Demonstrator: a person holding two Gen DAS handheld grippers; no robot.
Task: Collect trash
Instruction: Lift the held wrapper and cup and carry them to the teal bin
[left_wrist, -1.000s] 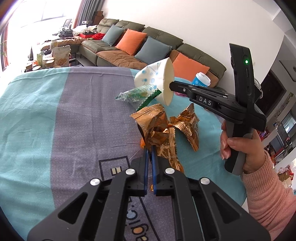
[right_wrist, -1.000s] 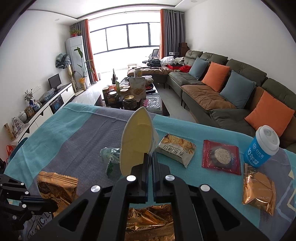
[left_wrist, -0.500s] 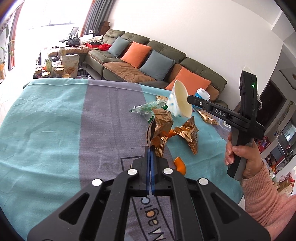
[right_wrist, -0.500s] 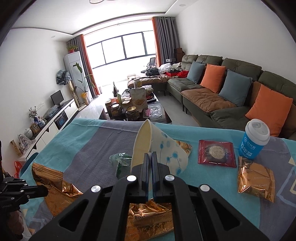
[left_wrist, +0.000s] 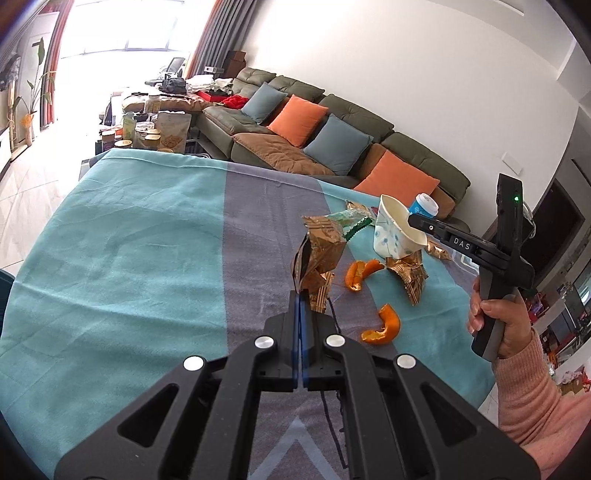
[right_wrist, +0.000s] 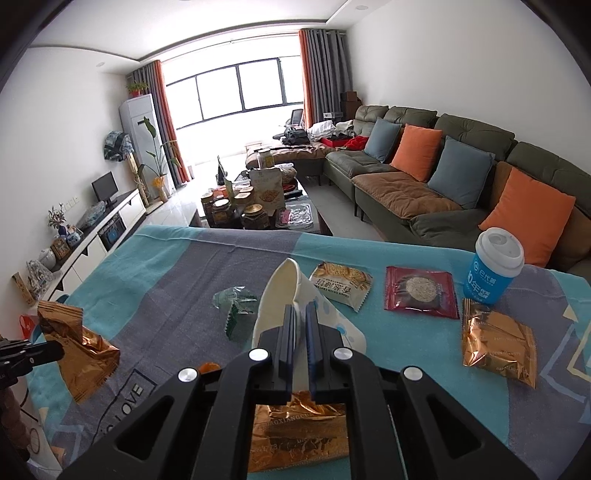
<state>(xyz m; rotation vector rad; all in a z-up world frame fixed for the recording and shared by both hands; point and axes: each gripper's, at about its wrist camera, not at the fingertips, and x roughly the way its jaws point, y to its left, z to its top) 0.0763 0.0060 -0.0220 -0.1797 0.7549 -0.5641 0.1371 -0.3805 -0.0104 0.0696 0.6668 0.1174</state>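
Note:
My left gripper (left_wrist: 300, 295) is shut on a crumpled gold foil wrapper (left_wrist: 317, 254) and holds it above the teal and grey tablecloth (left_wrist: 129, 266). The wrapper also shows at the left of the right wrist view (right_wrist: 74, 347). My right gripper (right_wrist: 300, 314) is shut on the rim of a squashed white paper cup with blue dots (right_wrist: 280, 299), held above the table; in the left wrist view the cup (left_wrist: 391, 232) hangs from the right gripper (left_wrist: 415, 221). Two orange peel pieces (left_wrist: 360, 273) (left_wrist: 386, 326) and another torn gold wrapper (left_wrist: 408, 275) lie on the cloth.
A green plastic wrapper (right_wrist: 234, 304), a biscuit packet (right_wrist: 341, 282), a red snack packet (right_wrist: 419, 291), a gold packet (right_wrist: 496, 341) and a blue lidded cup (right_wrist: 493, 271) are on the table. A gold wrapper (right_wrist: 299, 432) lies under my right gripper. A sofa (right_wrist: 461, 184) stands behind.
My left gripper has lifted and drawn back with the gold wrapper, uncovering two orange peels. My right gripper has carried the paper cup lower and turned it so its mouth faces up.

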